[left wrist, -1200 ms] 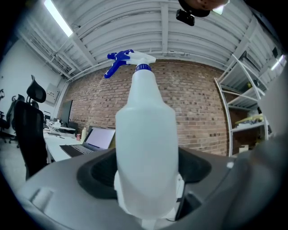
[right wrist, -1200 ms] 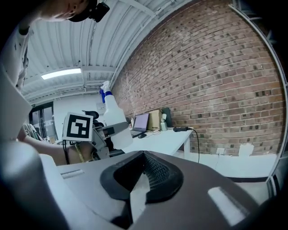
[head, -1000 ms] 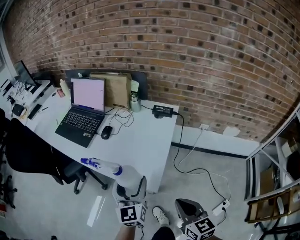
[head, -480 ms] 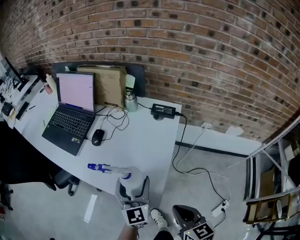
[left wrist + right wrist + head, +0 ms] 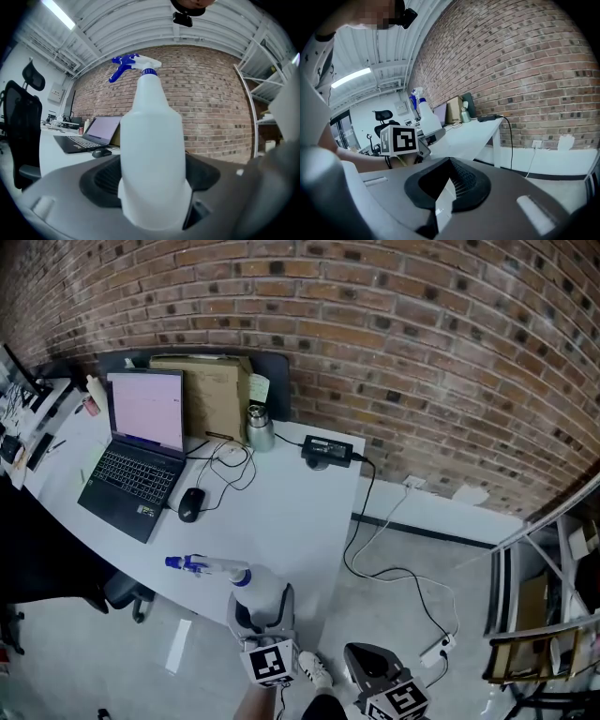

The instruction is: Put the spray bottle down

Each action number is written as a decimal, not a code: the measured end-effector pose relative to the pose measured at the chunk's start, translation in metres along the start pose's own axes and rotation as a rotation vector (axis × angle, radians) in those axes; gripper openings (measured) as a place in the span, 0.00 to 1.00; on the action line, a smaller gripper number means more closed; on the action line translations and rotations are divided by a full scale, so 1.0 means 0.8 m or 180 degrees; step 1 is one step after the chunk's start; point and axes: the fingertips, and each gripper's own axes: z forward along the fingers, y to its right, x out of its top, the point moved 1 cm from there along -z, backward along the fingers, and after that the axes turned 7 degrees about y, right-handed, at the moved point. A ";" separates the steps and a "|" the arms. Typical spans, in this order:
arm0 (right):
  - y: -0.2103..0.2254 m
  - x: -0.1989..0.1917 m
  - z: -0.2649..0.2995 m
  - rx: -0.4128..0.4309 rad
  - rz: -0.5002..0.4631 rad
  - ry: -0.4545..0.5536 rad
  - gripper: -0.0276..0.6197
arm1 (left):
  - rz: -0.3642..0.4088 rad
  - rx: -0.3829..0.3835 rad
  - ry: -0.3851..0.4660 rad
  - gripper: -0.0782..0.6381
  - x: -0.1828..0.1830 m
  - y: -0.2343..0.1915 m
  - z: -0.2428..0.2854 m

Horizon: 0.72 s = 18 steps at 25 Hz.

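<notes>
A white spray bottle (image 5: 214, 567) with a blue trigger head hangs over the front edge of the white desk (image 5: 291, 521). My left gripper (image 5: 262, 607) is shut on its body. In the left gripper view the spray bottle (image 5: 151, 131) stands between the jaws, its blue trigger pointing left. My right gripper (image 5: 373, 664) is low at the right, over the floor, shut on nothing. The right gripper view shows my right gripper (image 5: 443, 201) and, beyond it, my left gripper's marker cube (image 5: 398, 139) and the spray bottle (image 5: 427, 119).
On the desk are an open laptop (image 5: 141, 451), a black mouse (image 5: 190, 504), a steel flask (image 5: 260, 427), a black power brick (image 5: 326, 451) and a cardboard box (image 5: 208, 395). A cable (image 5: 394, 577) trails over the floor. A black office chair (image 5: 47, 559) stands at the left.
The head camera has shifted, so the desk sits a little differently in view. The bottle stays held in my left gripper over the desk's front edge.
</notes>
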 end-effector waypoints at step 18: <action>-0.031 0.011 -0.039 -0.0015 -0.0107 0.0131 0.04 | 0.0285 -0.0197 -0.0208 0.67 -0.006 0.017 -0.025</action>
